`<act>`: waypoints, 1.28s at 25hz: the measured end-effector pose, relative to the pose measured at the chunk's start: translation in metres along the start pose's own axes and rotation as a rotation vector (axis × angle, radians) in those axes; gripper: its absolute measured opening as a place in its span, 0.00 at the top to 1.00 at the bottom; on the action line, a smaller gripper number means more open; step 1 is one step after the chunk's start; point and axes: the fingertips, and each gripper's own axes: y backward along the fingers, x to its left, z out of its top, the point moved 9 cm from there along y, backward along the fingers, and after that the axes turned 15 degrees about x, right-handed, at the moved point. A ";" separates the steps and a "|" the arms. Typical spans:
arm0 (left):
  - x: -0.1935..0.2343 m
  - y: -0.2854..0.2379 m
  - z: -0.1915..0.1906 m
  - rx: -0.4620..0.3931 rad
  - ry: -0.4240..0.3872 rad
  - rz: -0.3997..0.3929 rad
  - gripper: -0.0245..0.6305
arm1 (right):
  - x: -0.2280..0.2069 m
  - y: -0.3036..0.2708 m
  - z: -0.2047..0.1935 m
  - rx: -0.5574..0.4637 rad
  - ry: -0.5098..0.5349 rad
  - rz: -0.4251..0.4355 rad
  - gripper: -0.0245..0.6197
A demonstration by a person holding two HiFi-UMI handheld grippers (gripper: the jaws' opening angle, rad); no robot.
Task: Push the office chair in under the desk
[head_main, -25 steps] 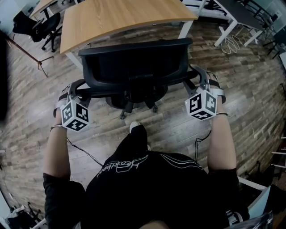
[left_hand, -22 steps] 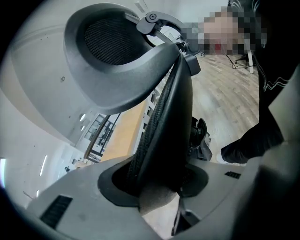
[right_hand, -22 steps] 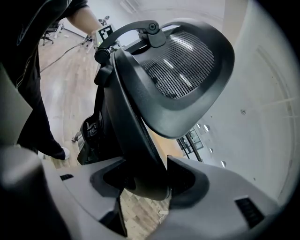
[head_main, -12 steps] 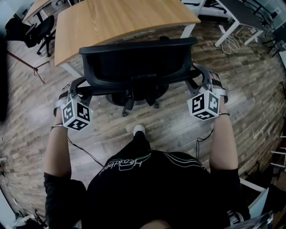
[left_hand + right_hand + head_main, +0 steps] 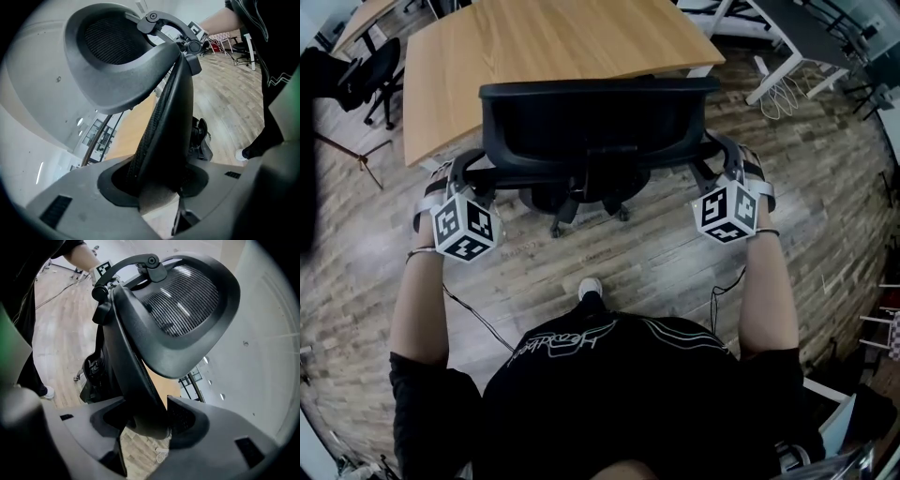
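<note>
A black mesh-backed office chair (image 5: 595, 117) stands in front of me with its backrest top at the front edge of the wooden desk (image 5: 534, 42). My left gripper (image 5: 473, 173) is shut on the left edge of the backrest, and my right gripper (image 5: 712, 167) is shut on the right edge. In the left gripper view the backrest's edge (image 5: 168, 117) runs down between the jaws of the left gripper (image 5: 157, 183), pressed by the pads. The right gripper view shows the same: the backrest's frame (image 5: 131, 362) sits clamped in the right gripper (image 5: 145, 420). The chair's seat is hidden beneath the backrest.
Another black chair (image 5: 366, 66) stands at the far left. A white desk leg (image 5: 773, 70) and a coil of white cable (image 5: 787, 94) lie at the far right. A thin cable (image 5: 473, 314) trails over the wood floor by my foot (image 5: 591, 288).
The chair and both grippers have moved forward toward the desk; the backrest top now meets the desk's front edge. My foot has stepped forward behind it.
</note>
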 end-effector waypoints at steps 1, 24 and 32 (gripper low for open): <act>0.012 -0.009 0.003 -0.002 -0.001 -0.003 0.70 | -0.009 -0.009 0.005 0.004 -0.001 0.004 0.55; 0.072 -0.075 0.027 0.022 0.030 0.020 0.70 | -0.066 -0.094 0.026 -0.093 0.010 -0.015 0.55; 0.091 -0.097 0.051 0.049 0.059 0.031 0.70 | -0.099 -0.135 0.024 -0.158 0.032 -0.001 0.55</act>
